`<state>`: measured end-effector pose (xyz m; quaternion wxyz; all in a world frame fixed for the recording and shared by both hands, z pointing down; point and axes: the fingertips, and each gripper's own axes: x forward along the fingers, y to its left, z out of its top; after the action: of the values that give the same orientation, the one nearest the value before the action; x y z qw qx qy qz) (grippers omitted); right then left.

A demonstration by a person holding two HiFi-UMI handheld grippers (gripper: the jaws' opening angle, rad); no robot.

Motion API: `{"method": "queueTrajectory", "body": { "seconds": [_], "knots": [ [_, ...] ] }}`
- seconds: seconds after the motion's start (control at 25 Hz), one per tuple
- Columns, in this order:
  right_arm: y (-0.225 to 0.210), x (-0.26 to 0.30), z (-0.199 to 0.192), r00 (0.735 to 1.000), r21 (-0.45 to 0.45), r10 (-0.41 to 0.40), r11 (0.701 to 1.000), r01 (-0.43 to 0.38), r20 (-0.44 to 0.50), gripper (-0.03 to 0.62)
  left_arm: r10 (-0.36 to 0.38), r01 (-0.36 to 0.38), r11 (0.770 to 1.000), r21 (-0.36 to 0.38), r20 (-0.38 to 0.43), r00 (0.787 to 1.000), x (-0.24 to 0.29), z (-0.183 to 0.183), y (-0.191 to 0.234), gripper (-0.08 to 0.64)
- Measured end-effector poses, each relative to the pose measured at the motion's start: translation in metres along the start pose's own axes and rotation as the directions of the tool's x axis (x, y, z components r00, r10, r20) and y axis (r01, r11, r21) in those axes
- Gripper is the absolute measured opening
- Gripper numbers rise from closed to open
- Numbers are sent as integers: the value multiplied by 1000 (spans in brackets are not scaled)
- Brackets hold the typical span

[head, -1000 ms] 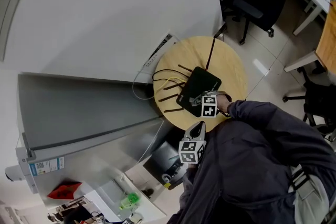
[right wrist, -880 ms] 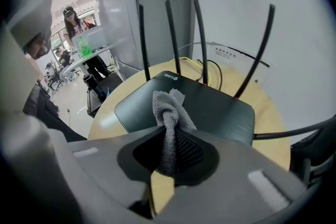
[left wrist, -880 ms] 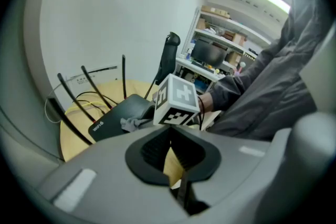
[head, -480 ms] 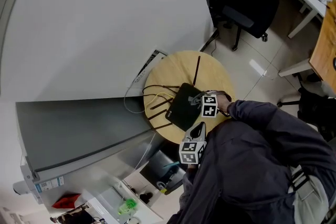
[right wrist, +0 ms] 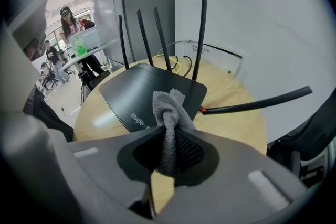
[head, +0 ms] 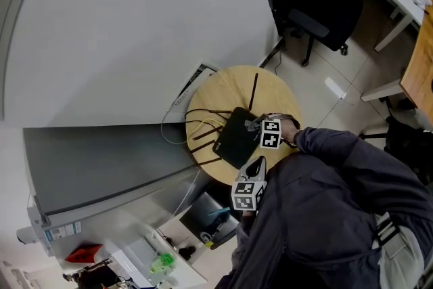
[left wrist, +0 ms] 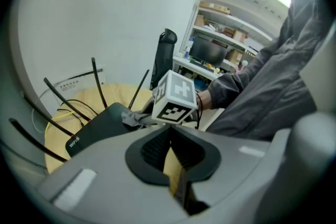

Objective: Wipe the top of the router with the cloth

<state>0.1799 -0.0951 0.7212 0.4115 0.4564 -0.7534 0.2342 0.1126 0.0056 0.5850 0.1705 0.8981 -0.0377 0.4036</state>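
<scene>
My right tool [right wrist: 170,157] was clamped on one grey cloth [right wrist: 169,110], bunched into a wad that stood over the front edge of the router [right wrist: 142,89]. I could not confirm that it touched the router's top. My left tool [left wrist: 170,147] was pressed together on nothing and hung on the near side of the router, off its casing.

Judged hazards:
- The wad was narrow, so a stroke might clean only a strip of the router's top.
- A long stroke toward the router's rear could catch the antennas [right wrist: 201,39] and tip or drag the router.
- Heavy pressure could slide the router across the table [right wrist: 231,107], since nothing braced it.

Counts: one router, one cloth, one table, two tools. Five antennas were visible: four upright at the router's rear, one jutting from its right side.
</scene>
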Motion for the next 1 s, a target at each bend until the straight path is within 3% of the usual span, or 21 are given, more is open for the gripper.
{"method": "queueTrajectory", "body": {
  "seconds": [0.16,0.72,1.0],
  "knots": [
    [15,1,11,1000,-16,-27,1000,27,8,35,4,-4,1000,-4,5,1000,-14,-11,2,0],
    [162,33,74,991,-121,132,984,-127,35,35,32,-31,998,-46,16,999,-95,-87,36,0],
    [202,44,84,983,-70,181,981,-178,33,35,15,-14,998,-58,9,1000,-117,-113,46,0]
  ]
}}
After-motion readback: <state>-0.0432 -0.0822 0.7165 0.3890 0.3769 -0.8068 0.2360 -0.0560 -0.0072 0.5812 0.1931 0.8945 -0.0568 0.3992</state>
